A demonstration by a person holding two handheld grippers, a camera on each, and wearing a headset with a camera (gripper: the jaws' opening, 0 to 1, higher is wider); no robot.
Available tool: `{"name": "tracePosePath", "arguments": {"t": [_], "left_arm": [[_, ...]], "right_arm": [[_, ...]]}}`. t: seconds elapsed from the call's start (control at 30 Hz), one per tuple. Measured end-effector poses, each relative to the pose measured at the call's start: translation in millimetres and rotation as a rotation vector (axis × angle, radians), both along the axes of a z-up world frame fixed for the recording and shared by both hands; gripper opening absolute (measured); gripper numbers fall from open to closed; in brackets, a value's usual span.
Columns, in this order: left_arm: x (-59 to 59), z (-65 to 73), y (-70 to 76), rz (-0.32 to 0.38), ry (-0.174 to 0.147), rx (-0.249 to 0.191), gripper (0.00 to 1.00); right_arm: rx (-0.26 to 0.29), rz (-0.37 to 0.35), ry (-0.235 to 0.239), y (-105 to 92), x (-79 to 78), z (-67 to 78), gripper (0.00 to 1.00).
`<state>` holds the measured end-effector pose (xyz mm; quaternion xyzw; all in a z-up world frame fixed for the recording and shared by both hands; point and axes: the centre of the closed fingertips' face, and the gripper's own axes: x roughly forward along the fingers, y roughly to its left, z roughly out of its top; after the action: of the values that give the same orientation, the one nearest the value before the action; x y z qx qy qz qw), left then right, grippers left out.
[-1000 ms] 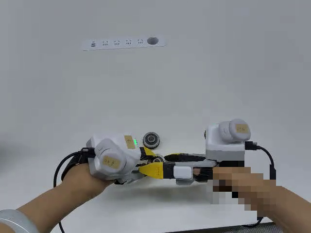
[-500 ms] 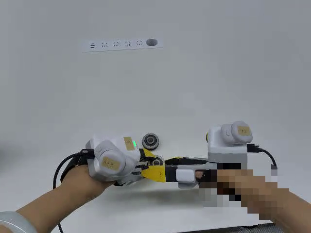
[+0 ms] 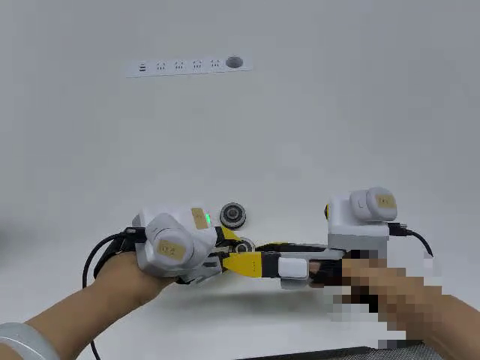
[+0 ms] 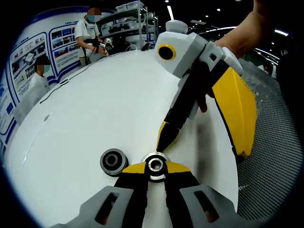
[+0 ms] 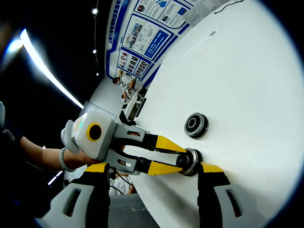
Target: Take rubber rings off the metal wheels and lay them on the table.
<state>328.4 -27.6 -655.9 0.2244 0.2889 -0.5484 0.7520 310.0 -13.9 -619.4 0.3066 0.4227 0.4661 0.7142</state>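
Note:
My left gripper (image 3: 241,246) lies low over the white table, jaws pointing right and shut on a small metal wheel (image 3: 244,244). In the left gripper view the yellow tips (image 4: 156,170) clamp that wheel (image 4: 156,163), whose rim looks silver. The right gripper (image 3: 241,254) comes in from the right, open, its two jaws either side of the held wheel. In its own view the right gripper (image 5: 154,167) stands wide open around the wheel (image 5: 190,161). A second wheel (image 3: 233,215) with a black rubber ring lies loose on the table just beyond, also seen as the loose wheel (image 4: 114,161) (image 5: 196,125).
A white power strip (image 3: 187,66) lies at the far back of the table. A black cable (image 3: 97,259) loops by the left hand. Dark mesh flooring (image 4: 270,175) starts past the table's near edge. People stand far off in the background.
The right gripper and its hand have drawn back a little to the right. The left gripper still holds the wheel in the same spot.

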Motion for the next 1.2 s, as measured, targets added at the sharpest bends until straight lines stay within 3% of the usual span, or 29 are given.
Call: {"name": "tracePosePath", "arguments": {"t": [0.33,0.57,0.83,1.2], "left_arm": [[0.0,0.1,-0.1,0.001,0.001,-0.003,0.12],[0.0,0.3,0.2,0.002,0.002,-0.003,0.12],[0.1,0.5,0.6,0.005,0.002,-0.002,0.12],[0.3,0.5,0.3,0.006,0.002,-0.003,0.12]], "right_arm": [[-0.019,0.009,-0.010,2.5,0.9,-5.2,0.73],[0.015,0.000,0.010,1.1,-0.3,-0.7,0.76],[0.041,-0.040,0.026,-8.8,3.7,1.6,0.65],[-0.006,-0.037,0.016,-9.8,7.4,-7.8,0.55]]}}
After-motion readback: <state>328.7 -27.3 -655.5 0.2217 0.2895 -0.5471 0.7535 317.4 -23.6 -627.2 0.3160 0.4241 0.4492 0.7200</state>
